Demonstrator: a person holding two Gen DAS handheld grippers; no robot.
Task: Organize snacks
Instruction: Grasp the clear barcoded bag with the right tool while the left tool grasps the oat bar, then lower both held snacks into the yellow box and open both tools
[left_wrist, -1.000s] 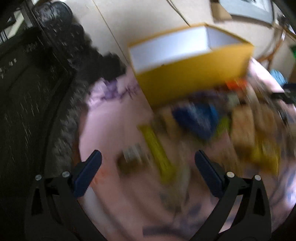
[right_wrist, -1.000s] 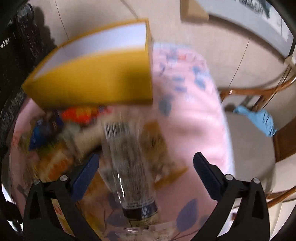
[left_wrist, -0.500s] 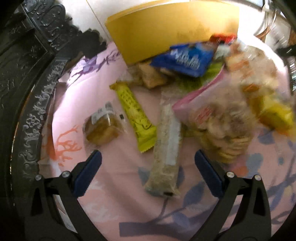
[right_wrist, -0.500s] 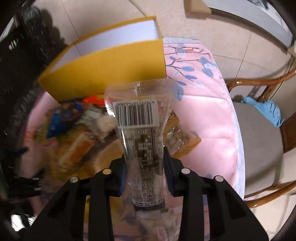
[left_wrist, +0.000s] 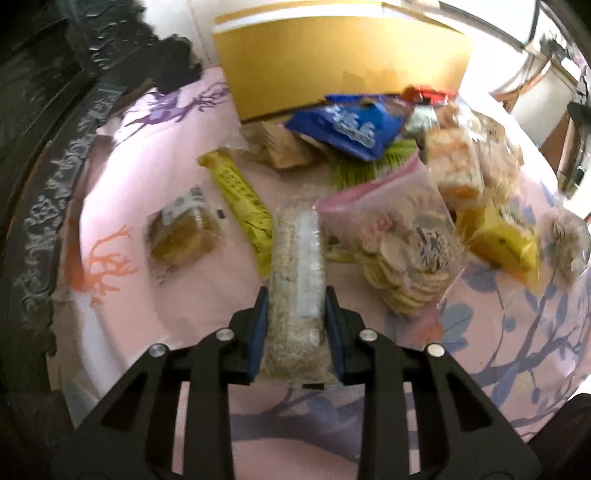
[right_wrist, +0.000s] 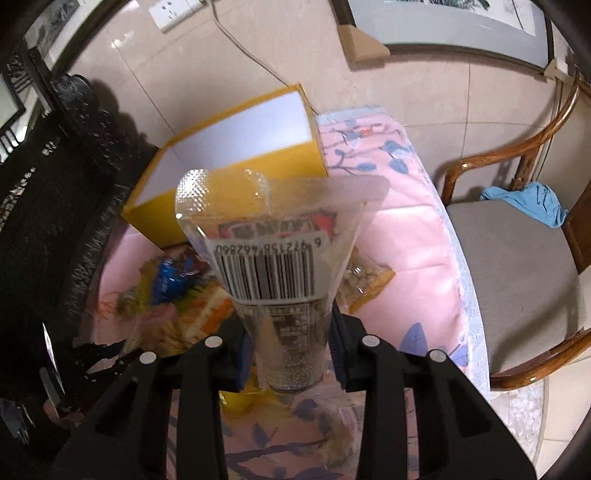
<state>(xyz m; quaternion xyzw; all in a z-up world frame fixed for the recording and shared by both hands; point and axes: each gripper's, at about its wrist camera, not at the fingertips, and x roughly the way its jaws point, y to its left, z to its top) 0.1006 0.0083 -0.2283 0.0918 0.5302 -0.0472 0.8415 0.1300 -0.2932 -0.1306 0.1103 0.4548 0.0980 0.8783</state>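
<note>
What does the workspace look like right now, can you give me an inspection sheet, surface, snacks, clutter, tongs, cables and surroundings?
Surface: pink floral tablecloth, mostly covered at the far side.
Job's things: yellow box, open, at the back; long clear cracker pack; clear barcoded pouch; blue bag; yellow bar; small wrapped cake; pink-topped biscuit bag.
Clutter: loose heap of packets in front of the box.
Tongs: left tongs shut on the cracker pack; right tongs shut on the pouch, held above the table.
Cables: one cord from a wall socket.
Surroundings: wooden chair with blue cloth; dark carved furniture.
</note>
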